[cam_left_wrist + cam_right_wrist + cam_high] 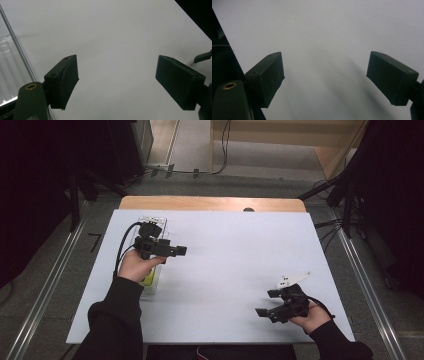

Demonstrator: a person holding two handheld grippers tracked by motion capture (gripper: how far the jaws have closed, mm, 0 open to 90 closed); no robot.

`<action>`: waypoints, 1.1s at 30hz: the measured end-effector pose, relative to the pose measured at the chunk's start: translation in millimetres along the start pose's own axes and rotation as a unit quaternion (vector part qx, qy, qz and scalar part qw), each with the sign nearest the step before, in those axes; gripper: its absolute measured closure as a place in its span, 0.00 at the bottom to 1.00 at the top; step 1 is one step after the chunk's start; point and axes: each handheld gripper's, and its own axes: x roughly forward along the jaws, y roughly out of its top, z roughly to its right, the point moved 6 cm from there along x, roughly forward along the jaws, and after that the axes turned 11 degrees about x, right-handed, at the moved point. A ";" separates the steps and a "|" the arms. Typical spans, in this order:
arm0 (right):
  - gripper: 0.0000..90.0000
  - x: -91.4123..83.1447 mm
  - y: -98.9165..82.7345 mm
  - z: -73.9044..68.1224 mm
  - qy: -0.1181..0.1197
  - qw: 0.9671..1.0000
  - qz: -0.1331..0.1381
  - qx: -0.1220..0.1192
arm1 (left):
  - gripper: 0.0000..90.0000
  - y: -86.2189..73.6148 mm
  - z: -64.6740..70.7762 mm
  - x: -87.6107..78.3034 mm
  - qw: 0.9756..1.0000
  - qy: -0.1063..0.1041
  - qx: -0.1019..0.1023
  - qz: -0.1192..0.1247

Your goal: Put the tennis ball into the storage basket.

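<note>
High view: both grippers [181, 251] [267, 303] open, white sheet [230, 255] bare btwn

We find a clear plastic tray [159, 227], long and narrow, lying flat on the white counter [235, 255] near its far left corner, its length running from the far edge toward the near edge. Something yellow [148, 280] sits in its near end; we cannot identify it.

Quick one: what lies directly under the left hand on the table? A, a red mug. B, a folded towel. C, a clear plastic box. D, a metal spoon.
C: the high view shows a clear plastic box under the left hand, its far end beyond the left gripper.
</note>
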 end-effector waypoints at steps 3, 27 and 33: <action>0.14 0.1 0.0 0.1 0.000 1.000 0.001 -0.002 | 0.21 -2.7 3.3 0.4 1.000 -0.003 0.003 -0.001; 0.14 0.4 -0.8 0.4 0.000 1.000 -0.002 -0.002 | 0.21 -32.7 26.9 4.6 0.999 -0.020 0.027 -0.037; 0.14 0.3 -0.8 0.4 0.000 1.000 -0.002 -0.001 | 0.21 -41.7 31.6 4.0 0.998 -0.029 0.038 -0.030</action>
